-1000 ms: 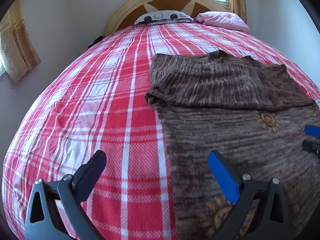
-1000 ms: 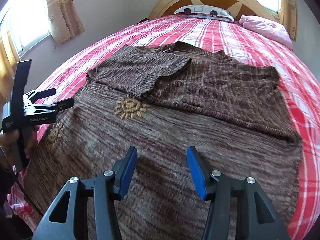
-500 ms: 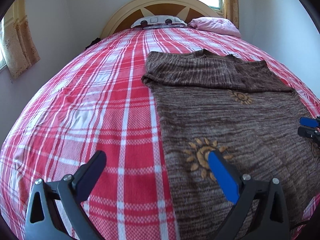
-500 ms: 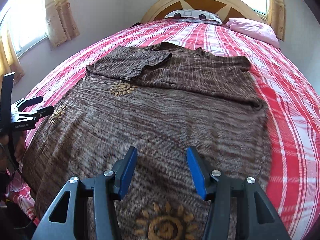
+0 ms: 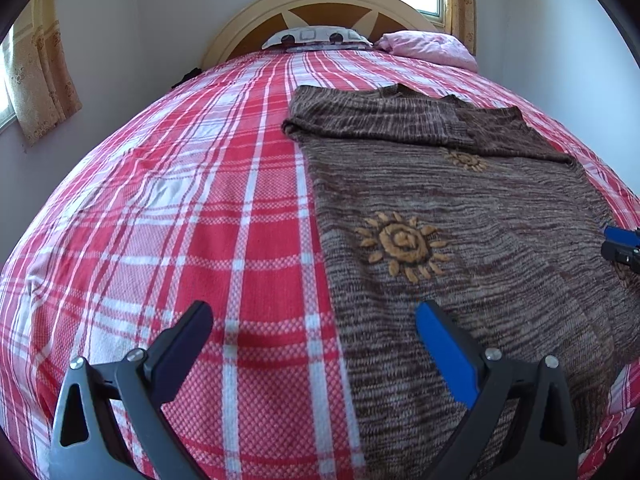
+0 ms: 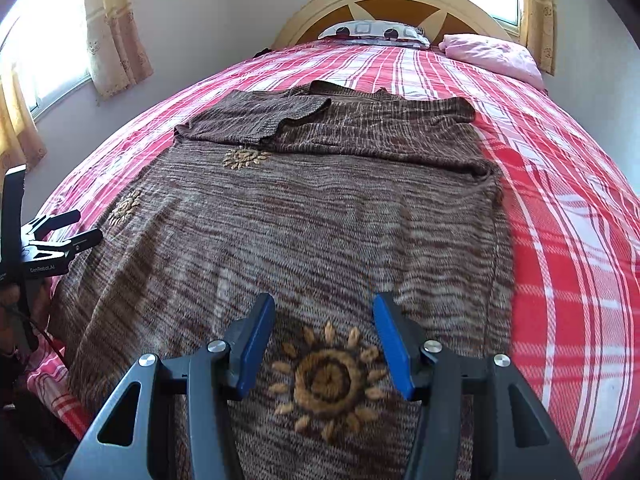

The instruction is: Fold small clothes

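A brown knitted sweater (image 6: 320, 216) with orange sun motifs lies flat on the red plaid bedspread (image 5: 180, 220), both sleeves folded across its chest at the far end. My right gripper (image 6: 323, 316) hovers open over the sweater's near hem, just above a sun motif (image 6: 326, 378), nothing between its fingers. My left gripper (image 5: 314, 326) stands wide open over the sweater's left edge (image 5: 332, 280), one finger above the bedspread, the other above the knit. In the left wrist view the right gripper's tips (image 5: 622, 244) show at the far right. The left gripper (image 6: 60, 232) appears at the left edge of the right wrist view.
A patterned pillow (image 6: 374, 32) and a pink bundle of cloth (image 6: 492, 54) lie by the rounded wooden headboard (image 5: 332, 4). Curtained windows (image 6: 112, 28) flank the bed. A hand (image 6: 12, 300) holds the left gripper's handle by the bed's near left corner.
Both grippers have drawn back toward the foot of the bed, along the sweater. The near sun motifs and hem have come into view. Neither gripper's opening changed.
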